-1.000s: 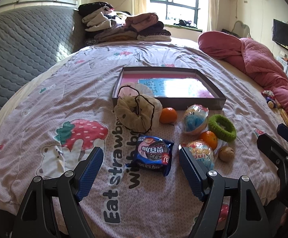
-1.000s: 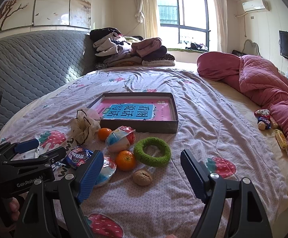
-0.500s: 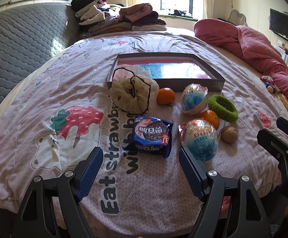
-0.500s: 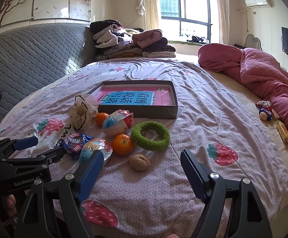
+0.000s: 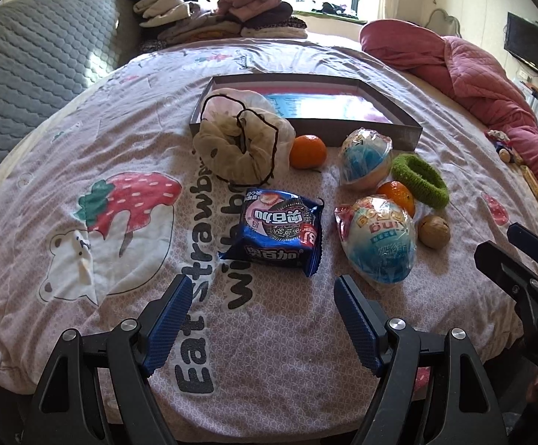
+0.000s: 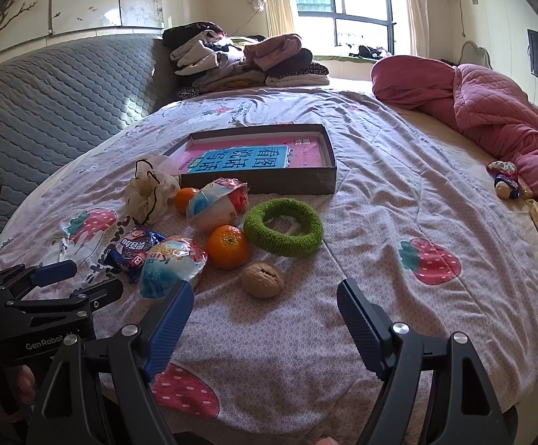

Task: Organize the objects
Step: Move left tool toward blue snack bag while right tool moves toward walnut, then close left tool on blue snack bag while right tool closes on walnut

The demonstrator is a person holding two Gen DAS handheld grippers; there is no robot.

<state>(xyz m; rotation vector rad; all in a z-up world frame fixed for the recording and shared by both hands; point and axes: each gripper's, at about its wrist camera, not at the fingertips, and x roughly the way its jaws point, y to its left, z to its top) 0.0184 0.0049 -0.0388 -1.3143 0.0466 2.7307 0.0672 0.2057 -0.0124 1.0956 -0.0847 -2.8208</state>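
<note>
On the bedspread lie a blue cookie packet [image 5: 282, 231], two wrapped toy eggs [image 5: 380, 243] [image 5: 366, 157], two oranges [image 5: 308, 151] [image 6: 228, 246], a walnut [image 6: 262, 279], a green ring [image 6: 283, 227] and a cream mesh pouch [image 5: 243, 144]. Behind them sits a dark shallow box [image 6: 265, 181] with a pink and blue book inside. My left gripper [image 5: 261, 315] is open just short of the cookie packet. My right gripper [image 6: 265, 319] is open in front of the walnut, empty.
A pink quilt [image 6: 491, 111] is heaped along the right side, with a small doll [image 6: 504, 180] beside it. Folded clothes [image 6: 239, 59] are stacked at the far end against the grey padded headboard [image 6: 46, 104]. The bed's near edge runs below both grippers.
Both grippers have moved forward and lower toward the cluster of objects, which now looms larger. Nothing on the bed has shifted, and both stay open.
</note>
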